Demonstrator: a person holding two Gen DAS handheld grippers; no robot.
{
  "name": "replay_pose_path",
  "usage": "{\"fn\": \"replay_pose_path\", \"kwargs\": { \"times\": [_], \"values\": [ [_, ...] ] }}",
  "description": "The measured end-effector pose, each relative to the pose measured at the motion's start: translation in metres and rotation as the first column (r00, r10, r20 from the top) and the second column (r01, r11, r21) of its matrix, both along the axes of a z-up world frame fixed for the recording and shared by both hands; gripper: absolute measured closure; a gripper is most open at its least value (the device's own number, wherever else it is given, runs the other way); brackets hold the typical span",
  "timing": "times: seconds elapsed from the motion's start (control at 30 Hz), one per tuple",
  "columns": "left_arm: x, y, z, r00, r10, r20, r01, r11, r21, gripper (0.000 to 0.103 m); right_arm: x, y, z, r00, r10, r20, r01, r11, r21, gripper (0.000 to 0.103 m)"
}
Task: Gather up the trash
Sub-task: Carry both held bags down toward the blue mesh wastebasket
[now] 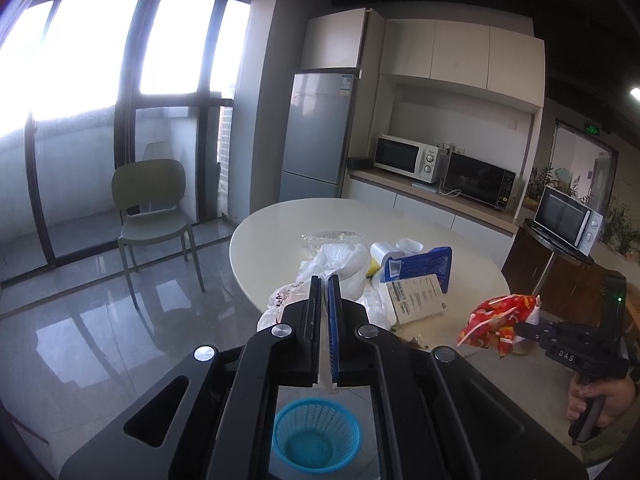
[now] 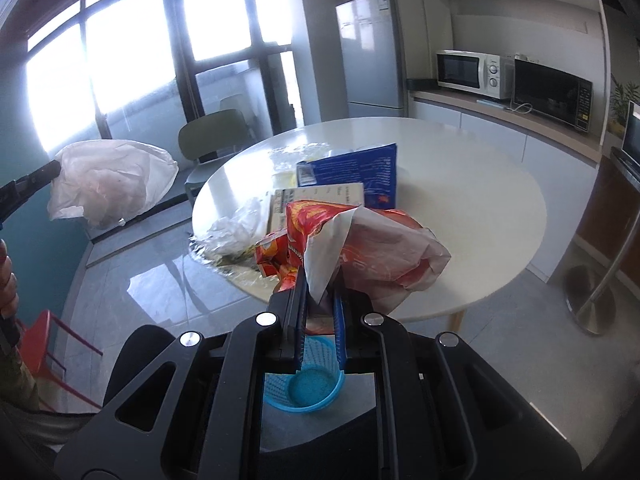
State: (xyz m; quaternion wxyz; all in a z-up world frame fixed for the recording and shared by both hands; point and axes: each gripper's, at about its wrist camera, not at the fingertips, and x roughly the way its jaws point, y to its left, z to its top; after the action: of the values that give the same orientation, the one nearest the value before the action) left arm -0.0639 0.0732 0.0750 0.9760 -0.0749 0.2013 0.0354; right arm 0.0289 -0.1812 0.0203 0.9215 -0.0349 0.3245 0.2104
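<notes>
Left wrist view: "DAS" lettering on the right tool (image 1: 520,326).

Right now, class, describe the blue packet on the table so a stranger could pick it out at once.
Find the round white table in front of the fridge. Among the rubbish heaped at its near edge, the blue packet stands upright just behind a white printed box. It is the only dark blue item there, covered in small white print, while its neighbours are white or clear plastic.

a red wrapper (image 2: 360,248) is clamped in the right gripper (image 2: 320,300) above a blue basket (image 2: 308,384), while a white bag (image 2: 108,184) is held by the left gripper (image 2: 52,168).
</notes>
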Motion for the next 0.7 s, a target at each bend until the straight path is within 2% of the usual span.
{"fn": "replay_pose_path", "kwargs": {
  "times": [0.17, 0.37, 0.47, 0.7],
  "values": [
    [-0.021, -0.001, -0.020, 0.996, -0.040, -0.074, 0.039, 0.999, -0.013, 0.100, -0.032, 0.024, -0.012, 0.996, 0.087, -0.028, -0.088, 0.996, -0.016, 0.093],
    [-0.039, -0.002, -0.047, 0.988, -0.040, -0.151, 0.037, 0.999, -0.021, 0.100, -0.044, 0.042, -0.045, 0.984, 0.133, -0.116, -0.136, 0.990, -0.022, 0.093],
    [-0.036, -0.004, -0.068, 0.978, -0.047, -0.204, 0.044, 0.999, -0.021, 0.100, -0.038, 0.049, -0.064, 0.977, 0.138, -0.164, -0.144, 0.989, -0.029, 0.093],
    [-0.011, -0.007, -0.123, 0.947, -0.079, -0.311, 0.057, 0.995, -0.081, 0.100, -0.024, 0.059, -0.112, 0.956, 0.127, -0.265, -0.144, 0.988, -0.047, 0.093]
  ]
}}
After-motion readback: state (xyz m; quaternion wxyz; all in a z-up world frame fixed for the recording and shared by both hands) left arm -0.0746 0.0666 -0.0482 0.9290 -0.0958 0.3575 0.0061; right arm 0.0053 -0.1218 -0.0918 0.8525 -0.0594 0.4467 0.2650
